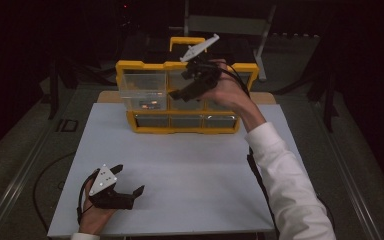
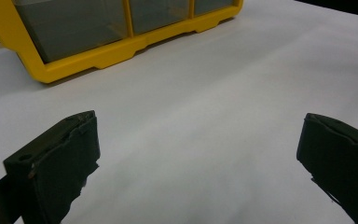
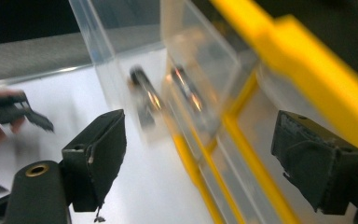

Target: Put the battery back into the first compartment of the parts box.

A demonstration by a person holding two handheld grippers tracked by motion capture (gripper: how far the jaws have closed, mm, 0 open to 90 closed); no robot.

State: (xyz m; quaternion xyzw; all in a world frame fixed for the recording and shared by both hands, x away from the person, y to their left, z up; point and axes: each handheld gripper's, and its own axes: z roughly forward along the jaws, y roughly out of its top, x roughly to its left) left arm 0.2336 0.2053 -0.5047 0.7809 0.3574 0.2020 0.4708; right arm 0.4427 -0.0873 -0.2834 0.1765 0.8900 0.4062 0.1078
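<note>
Two grippers are being held over a white table top (image 1: 180,170), well apart from each other. At the left, the left gripper (image 1: 130,180) is being kept low near the front edge, cradled in the left hand (image 1: 97,217), which is lying palm-up on the board; its jaws are being pointed across the table and are standing wide apart with nothing between them, as is being shown in the left gripper view, where bare white surface is lying between the two black pads. Farther right and toward the back, the right gripper (image 1: 180,85) is being held up by the right hand (image 1: 227,90), the white sleeve (image 1: 290,185) reaching diagonally over the board. Its jaws are being aimed leftward at a clear drawer (image 1: 142,90) that is sticking out of the upper left of the yellow organizer (image 1: 185,127); they are spread wide and nothing is being gripped. Small dark parts (image 3: 142,95) are being seen, blurred, inside that drawer. The organizer is standing upright at the far middle of the table. Dim grey floor (image 1: 25,135) and darkness are surrounding the table.
</note>
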